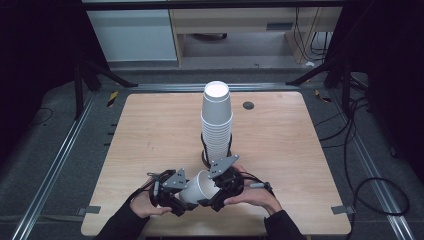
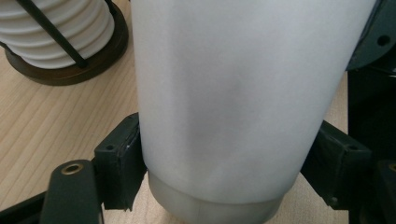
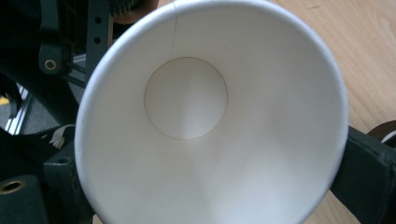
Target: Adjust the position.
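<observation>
Left gripper point(image 1: 176, 196): held in the person's left hand point(image 1: 142, 205) at the near edge of the table point(image 1: 150, 130), left of centre. In the left gripper view its black jaws stand one on each side of the paper cup point(image 2: 233, 102), low on the cup's wall near the base, with the pads against the wall. The jaws are closed on the cup.

Paper cup point(image 1: 200, 187): white and plain, with no print, brand or lettering readable on its outer wall or inside. It lies tilted between the two grippers, just above the table near the front edge, its base toward the left gripper and its open mouth toward the right one. In the right gripper view the mouth faces the camera and the round inner bottom point(image 3: 186, 98) is visible, with a seam line running up the wall.

Right gripper point(image 1: 219, 192): held in the person's right hand point(image 1: 252, 196), right of the cup. Its jaws flank the cup's rim on both sides in the right gripper view; whether the pads press on the rim cannot be told.

Behind the grippers, at mid-table, a tall stack of white cups point(image 1: 216, 122) stands upside down in a dark wire holder with a round base point(image 2: 70, 70). No writing is legible on it. A small dark round disc point(image 1: 248, 105) lies on the table to the right of the stack's top.
</observation>
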Available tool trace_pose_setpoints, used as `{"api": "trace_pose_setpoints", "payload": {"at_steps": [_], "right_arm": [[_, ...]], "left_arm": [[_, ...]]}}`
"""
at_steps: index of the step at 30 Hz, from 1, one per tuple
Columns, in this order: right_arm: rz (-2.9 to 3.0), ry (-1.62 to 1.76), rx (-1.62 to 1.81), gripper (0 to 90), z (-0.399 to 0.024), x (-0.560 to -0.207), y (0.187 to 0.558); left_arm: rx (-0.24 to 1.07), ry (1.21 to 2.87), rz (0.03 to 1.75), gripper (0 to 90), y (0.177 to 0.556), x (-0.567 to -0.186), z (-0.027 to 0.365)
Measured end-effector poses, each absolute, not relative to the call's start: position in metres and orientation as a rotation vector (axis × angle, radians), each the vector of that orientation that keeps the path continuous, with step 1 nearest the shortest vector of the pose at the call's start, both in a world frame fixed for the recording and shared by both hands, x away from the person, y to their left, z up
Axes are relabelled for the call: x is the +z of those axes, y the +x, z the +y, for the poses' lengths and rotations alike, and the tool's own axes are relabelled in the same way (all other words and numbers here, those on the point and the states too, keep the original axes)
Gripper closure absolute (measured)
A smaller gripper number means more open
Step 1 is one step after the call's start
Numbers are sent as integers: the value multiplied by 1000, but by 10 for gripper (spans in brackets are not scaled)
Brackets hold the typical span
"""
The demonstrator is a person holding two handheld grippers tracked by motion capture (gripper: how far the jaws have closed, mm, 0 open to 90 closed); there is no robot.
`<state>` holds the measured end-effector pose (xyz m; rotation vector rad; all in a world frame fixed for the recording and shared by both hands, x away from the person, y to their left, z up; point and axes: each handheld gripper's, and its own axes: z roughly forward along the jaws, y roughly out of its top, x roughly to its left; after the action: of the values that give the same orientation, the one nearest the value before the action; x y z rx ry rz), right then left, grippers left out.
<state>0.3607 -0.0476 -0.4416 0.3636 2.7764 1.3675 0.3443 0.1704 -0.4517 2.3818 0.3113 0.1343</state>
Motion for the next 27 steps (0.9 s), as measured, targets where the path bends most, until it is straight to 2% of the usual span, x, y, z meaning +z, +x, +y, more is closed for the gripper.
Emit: {"api": "trace_pose_setpoints", "payload": {"at_steps": [17,27], "right_arm": [[2571,498,1627,37,-86,-414,368],[2498,582,1692,38,-105,-412,373]], "left_arm": [[144,2303,415,227,357,-448,192],[134,2093,460,227,357,-431,208]]}}
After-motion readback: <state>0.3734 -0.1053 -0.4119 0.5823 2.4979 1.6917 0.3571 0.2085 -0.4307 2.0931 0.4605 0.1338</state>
